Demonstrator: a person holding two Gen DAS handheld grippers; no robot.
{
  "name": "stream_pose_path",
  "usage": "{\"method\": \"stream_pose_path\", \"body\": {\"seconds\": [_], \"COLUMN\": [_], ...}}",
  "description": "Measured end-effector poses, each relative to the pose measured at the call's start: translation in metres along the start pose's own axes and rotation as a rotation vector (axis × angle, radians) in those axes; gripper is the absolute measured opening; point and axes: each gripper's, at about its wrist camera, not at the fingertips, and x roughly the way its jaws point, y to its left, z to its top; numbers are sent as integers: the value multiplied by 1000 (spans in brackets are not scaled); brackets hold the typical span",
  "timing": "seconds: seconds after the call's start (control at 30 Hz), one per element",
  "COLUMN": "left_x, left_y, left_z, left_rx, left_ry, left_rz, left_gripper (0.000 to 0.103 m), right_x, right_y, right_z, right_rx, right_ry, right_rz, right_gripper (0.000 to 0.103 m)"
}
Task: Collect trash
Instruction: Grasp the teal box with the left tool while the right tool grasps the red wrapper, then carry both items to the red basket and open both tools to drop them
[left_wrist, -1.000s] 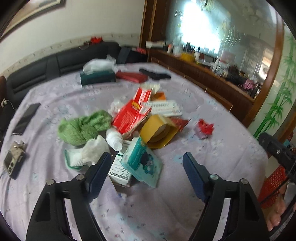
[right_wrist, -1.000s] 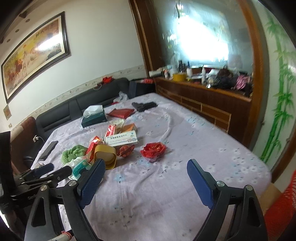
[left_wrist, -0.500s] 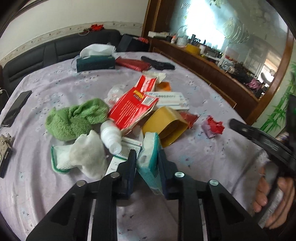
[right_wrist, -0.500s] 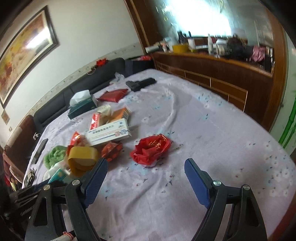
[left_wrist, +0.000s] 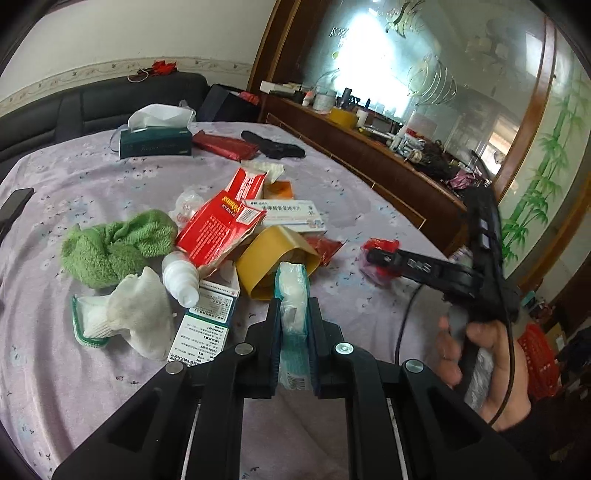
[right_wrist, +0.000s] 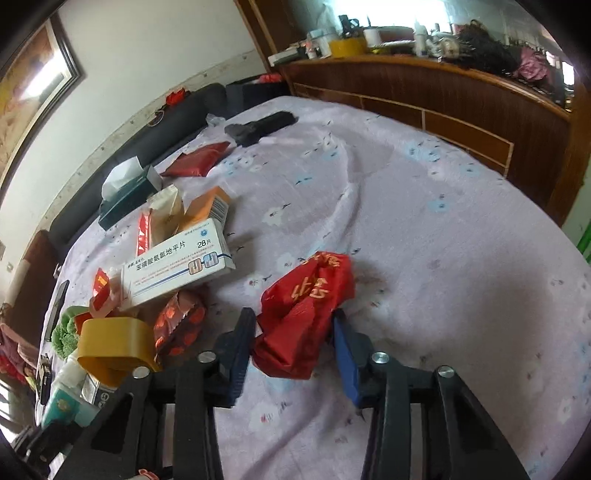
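Two grips are in play. Nearest you, the left gripper (left_wrist: 293, 325) has its jaws pinched on a teal tissue pack (left_wrist: 293, 295), held on edge so its thin side fits between the pads; it looks lifted clear of the desk (left_wrist: 55, 387), though the pack's lower end is hidden behind the fingers. That upright hold likely keeps the soft pack from folding out of the grip.

Your right gripper (right_wrist: 291, 343) sits low over the cloth with its jaws half-open on either side of the red wrapper (right_wrist: 304, 314). The left pad touches or nearly touches the crumpled foil; the right pad stands just beside it, so the wrapper is bracketed but, by my reading, not yet squeezed. It lies alone, apart from the heap, which makes it an easy single pick.

Just beyond the left jaws lies the rest of the trash: a white sock (left_wrist: 129, 314), a small white bottle (left_wrist: 179, 277), a printed box (left_wrist: 208, 325), a yellow tape roll (left_wrist: 277, 254), a red carton (left_wrist: 218, 229) and a white pill box (left_wrist: 291, 216), all touching or overlapping. A green cloth (left_wrist: 114, 245) sits beside them.

Farther back stand a tissue box (left_wrist: 155, 142), a dark red pouch (left_wrist: 225, 144) and a black object (left_wrist: 273, 146).
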Motion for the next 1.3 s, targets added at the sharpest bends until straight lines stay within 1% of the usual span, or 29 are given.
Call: {"method": "stream_pose_path", "body": {"seconds": [0.1,0.13,0.23,0.27,0.37,0.4,0.47,0.57,0.63,0.83,0.9,0.93,1.0,1.1,1.2,1.3], "left_x": [-6,-9,-20,-23,-35,-39,-43,-51,-55,-51,-50,-51,-51,-45,-36,-26], "left_y": [-3,-5,-16,-22,-45,-57,-74,-111,-138,-222,-251,-262,-287,-316,-345,-370], "left_z": [0,-1,-2,-3,-8,-10,-11,-14,-18,-28,-32,-34,-39,-43,-46,-47], "left_rx": [-4,-3,4,11,44,50,65,121,158,266,303,317,359,388,412,428], "left_ry": [-16,-20,-23,-27,-32,-31,-26,-36,-33,2,15,19,30,50,72,109], "left_rz": [-36,-47,-74,-79,-88,-119,-143,-184,-235,-393,-453,-471,-522,-572,-633,-668], "left_gripper": [11,11,11,11,11,11,11,11,11,11,11,11,11,11,11,11], "right_x": [-27,-39,-77,-93,-138,-154,-182,-223,-248,-316,-338,-348,-363,-384,-396,-403], "right_y": [0,0,0,-2,-8,-11,-19,-37,-55,-111,-136,-148,-168,-198,-222,-237], "right_z": [-9,-13,-26,-32,-49,-55,-66,-80,-88,-115,-124,-128,-134,-145,-153,-161], "right_rx": [-6,-13,-35,-29,-32,-27,-20,-5,23,102,148,174,211,263,308,330], "right_ry": [-49,-72,-131,-149,-207,-225,-263,-326,-357,-459,-491,-505,-525,-551,-557,-552], "right_rz": [14,28,28,45,40,45,42,-3,-20,-158,-210,-231,-264,-346,-388,-425], "right_gripper": [40,40,40,40,40,40,40,41,41,41,41,41,41,41,41,41]}}
